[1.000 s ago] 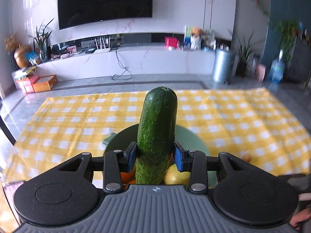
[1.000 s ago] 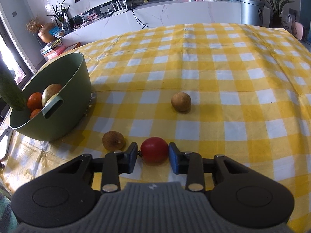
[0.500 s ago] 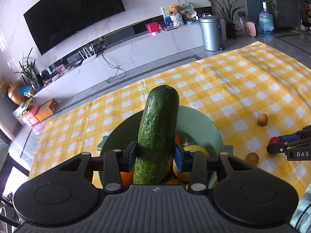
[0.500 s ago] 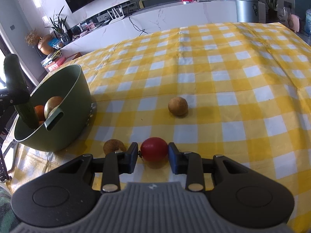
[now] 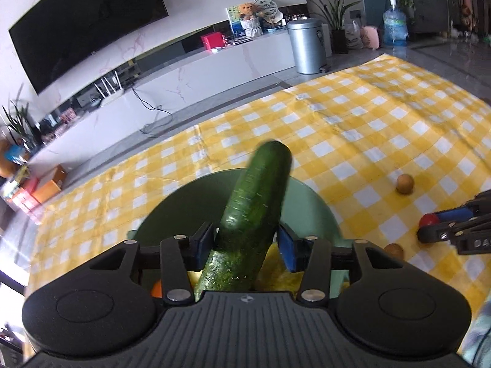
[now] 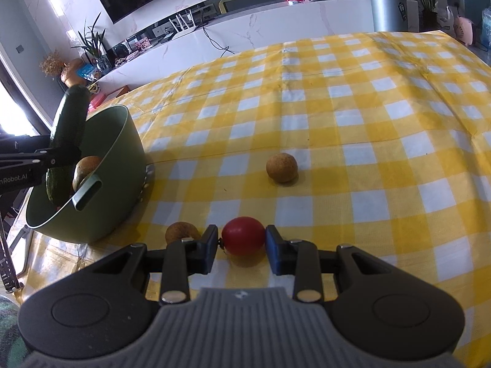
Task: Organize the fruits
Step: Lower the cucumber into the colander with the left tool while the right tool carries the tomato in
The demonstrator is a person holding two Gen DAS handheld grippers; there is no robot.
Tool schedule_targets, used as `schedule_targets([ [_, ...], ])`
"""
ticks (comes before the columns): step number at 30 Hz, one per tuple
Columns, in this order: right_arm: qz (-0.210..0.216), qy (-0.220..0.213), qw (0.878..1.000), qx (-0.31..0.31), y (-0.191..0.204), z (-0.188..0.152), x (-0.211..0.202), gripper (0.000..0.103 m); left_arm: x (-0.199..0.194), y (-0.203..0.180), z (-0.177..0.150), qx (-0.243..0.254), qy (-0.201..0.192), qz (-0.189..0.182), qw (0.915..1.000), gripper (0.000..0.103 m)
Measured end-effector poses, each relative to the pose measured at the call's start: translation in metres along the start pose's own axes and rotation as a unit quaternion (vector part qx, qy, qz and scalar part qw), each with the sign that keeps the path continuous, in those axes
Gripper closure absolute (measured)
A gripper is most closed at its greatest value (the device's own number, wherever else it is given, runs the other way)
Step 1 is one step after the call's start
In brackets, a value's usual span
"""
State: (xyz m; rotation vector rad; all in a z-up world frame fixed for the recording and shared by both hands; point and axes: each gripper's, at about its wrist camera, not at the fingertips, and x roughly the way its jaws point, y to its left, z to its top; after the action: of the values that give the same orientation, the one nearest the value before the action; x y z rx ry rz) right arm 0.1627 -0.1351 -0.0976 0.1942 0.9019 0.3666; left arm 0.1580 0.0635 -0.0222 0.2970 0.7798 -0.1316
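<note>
1. The cucumber (image 5: 254,214) stands tilted between the pads of my left claw (image 5: 245,247), its top leaning to the right in the left wrist view and blurred. Its lower end dips into the green bowl (image 5: 319,214).
2. My left claw's jaws are opening. There is a gap between the cucumber and the right pad, and on the left the pad is at most just beside it, so I am no longer pressing on it.
3. In the right wrist view the cucumber (image 6: 66,141) rises well above the bowl's rim (image 6: 122,165), with my left claw (image 6: 36,159) crossing it about halfway up.
4. Inside the bowl, beside the cucumber, lie a yellowish-brown fruit (image 6: 84,170) and something orange (image 5: 157,288); the rest is hidden.
5. My right claw (image 6: 242,239) is closed on a red tomato (image 6: 244,236), a blue pad touching each side. The tomato sits low over the cloth; I cannot tell whether it rests on it.
6. A brown fruit (image 6: 181,231) lies on the cloth just beside my right claw's left finger, between the claw and the bowl.
7. Another brown round fruit (image 6: 281,167) lies farther out on the cloth, well apart from the tomato and the bowl.
8. All of it stands on a yellow-and-white checked cloth (image 6: 368,122).
9. Beyond the cloth are a white low cabinet (image 5: 214,70), a dark TV (image 5: 86,27) on the wall and a metal bin (image 5: 307,46).
</note>
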Motion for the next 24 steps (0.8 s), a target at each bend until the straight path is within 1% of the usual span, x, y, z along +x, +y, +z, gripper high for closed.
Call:
schedule_targets([
  [1, 0.000, 0.000, 1.000, 0.000, 0.000, 0.000, 0.000, 0.072, 0.001, 0.002, -0.001, -0.011, 0.003, -0.018, 0.9998, 0.044],
  [2, 0.000, -0.001, 1.000, 0.000, 0.000, 0.000, 0.000, 0.072, 0.003, 0.002, -0.003, -0.014, 0.004, -0.028, 0.9995, 0.043],
  [4, 0.000, 0.000, 1.000, 0.000, 0.000, 0.000, 0.000, 0.072, 0.003, -0.002, -0.005, -0.004, 0.001, -0.014, 0.9999, 0.043],
  [7, 0.002, -0.003, 1.000, 0.001, 0.000, 0.000, -0.001, 0.073, 0.001, -0.003, -0.004, -0.009, 0.000, -0.015, 0.9998, 0.042],
  [8, 0.002, -0.004, 1.000, 0.001, 0.000, 0.000, -0.001, 0.073, -0.001, -0.001, -0.004, -0.013, -0.001, -0.019, 0.9997, 0.040],
  [11, 0.005, -0.009, 1.000, 0.001, 0.000, 0.000, -0.004, 0.073, -0.006, 0.010, -0.004, -0.054, -0.003, -0.037, 0.9978, 0.033],
  [13, 0.008, -0.014, 1.000, 0.000, 0.001, 0.000, -0.006, 0.073, -0.012, 0.018, -0.005, -0.085, -0.006, -0.048, 0.9952, 0.032],
  [15, 0.009, -0.019, 1.000, -0.002, 0.002, 0.000, -0.008, 0.073, -0.017, 0.023, -0.009, -0.103, -0.004, -0.053, 0.9933, 0.032],
  [21, 0.011, -0.027, 1.000, -0.007, 0.003, 0.000, -0.013, 0.073, -0.026, 0.034, -0.025, -0.130, 0.010, -0.035, 0.9909, 0.032],
  [24, 0.016, -0.037, 0.999, -0.012, 0.007, 0.000, -0.019, 0.073, -0.023, 0.041, -0.034, -0.147, 0.024, -0.016, 0.9886, 0.032],
])
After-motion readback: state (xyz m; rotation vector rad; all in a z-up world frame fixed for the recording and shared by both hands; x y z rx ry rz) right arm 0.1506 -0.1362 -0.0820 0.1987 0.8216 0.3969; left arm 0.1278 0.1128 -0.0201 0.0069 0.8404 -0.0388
